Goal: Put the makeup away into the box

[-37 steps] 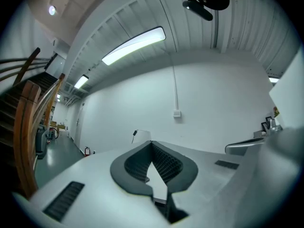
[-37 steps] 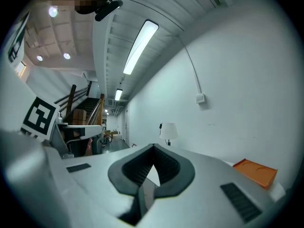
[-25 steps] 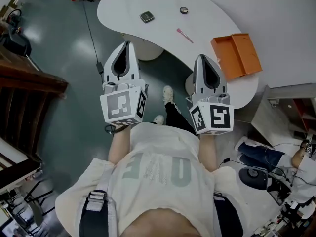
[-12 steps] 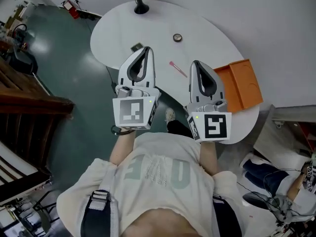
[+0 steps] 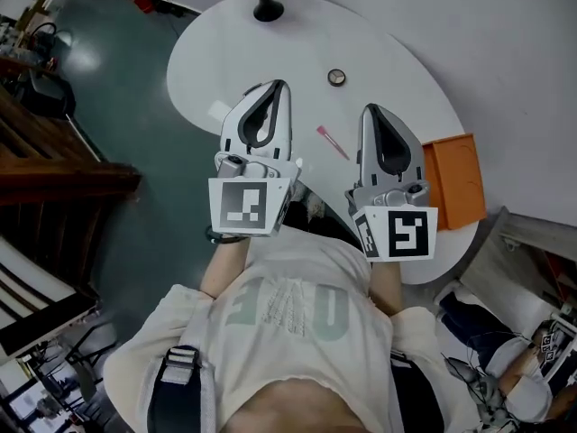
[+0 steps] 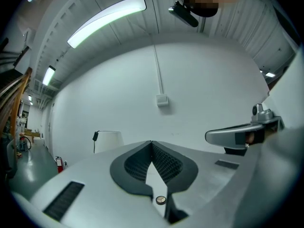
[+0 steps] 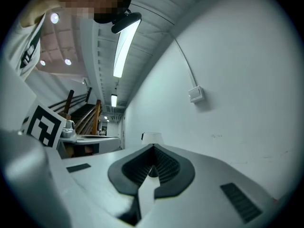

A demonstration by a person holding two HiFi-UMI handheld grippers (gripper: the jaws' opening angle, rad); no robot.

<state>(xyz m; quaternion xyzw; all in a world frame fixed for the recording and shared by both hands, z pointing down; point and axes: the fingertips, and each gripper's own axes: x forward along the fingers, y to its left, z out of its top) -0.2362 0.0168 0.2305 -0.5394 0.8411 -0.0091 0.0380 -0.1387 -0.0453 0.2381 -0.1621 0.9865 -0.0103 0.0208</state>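
Left gripper (image 5: 281, 86) and right gripper (image 5: 370, 109) over the desk (image 5: 397, 61).
Both jaw pairs are pressed together, empty; the orange box (image 5: 455, 183) lies at the desk's right edge.

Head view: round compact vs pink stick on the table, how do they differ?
Shape: the round compact is a small disc; the pink stick is thin and long. Colour: compact dark-rimmed, stick pink. Place: compact lies farther back on the white table, stick nearer its front edge. Both lie loose, outside the orange box.
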